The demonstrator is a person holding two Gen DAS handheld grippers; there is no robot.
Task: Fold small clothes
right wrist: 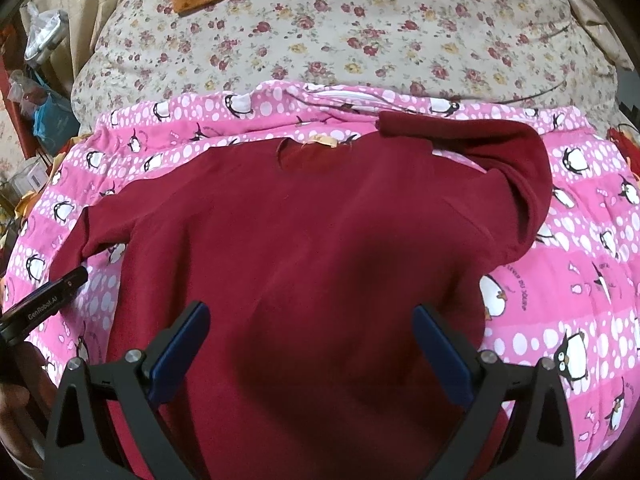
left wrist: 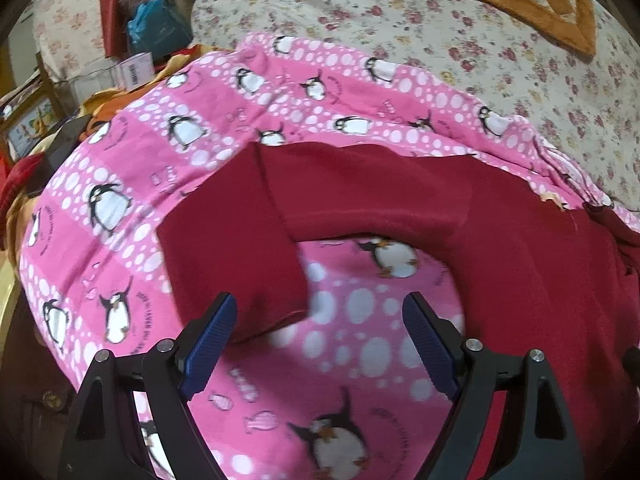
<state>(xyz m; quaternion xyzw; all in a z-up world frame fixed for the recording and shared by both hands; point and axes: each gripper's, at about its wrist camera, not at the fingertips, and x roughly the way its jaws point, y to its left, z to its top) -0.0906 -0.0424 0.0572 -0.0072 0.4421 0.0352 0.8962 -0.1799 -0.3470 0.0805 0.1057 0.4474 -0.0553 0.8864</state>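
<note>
- Two grippers are in play, and both stand wide open with nothing between their fingers: the left gripper [left wrist: 320,312] hangs over the pink cloth just beside the end of a sleeve, the right gripper [right wrist: 312,320] hangs over the lower body of the garment
- The small red sweater [right wrist: 304,240] lies mostly flat on a pink penguin blanket [right wrist: 580,300] spread on the bed [right wrist: 360,32]; its neck, with a small tan label, points away from the person
- The sleeve on the person's right [right wrist: 516,172] is bent and doubled up towards the collar; the left sleeve [left wrist: 228,248] lies out to the side, apart from the body
- The step in hand is judged to be the folding in of the left sleeve, so the left gripper would do well to take the cuff by its edge, pinching the sleeve only and not the blanket under it
- The right gripper could press the body flat so it does not drag
- Carrying the sleeve across low and straight should keep the crease along the side seam; the right sleeve needs smoothing before its own fold
</note>
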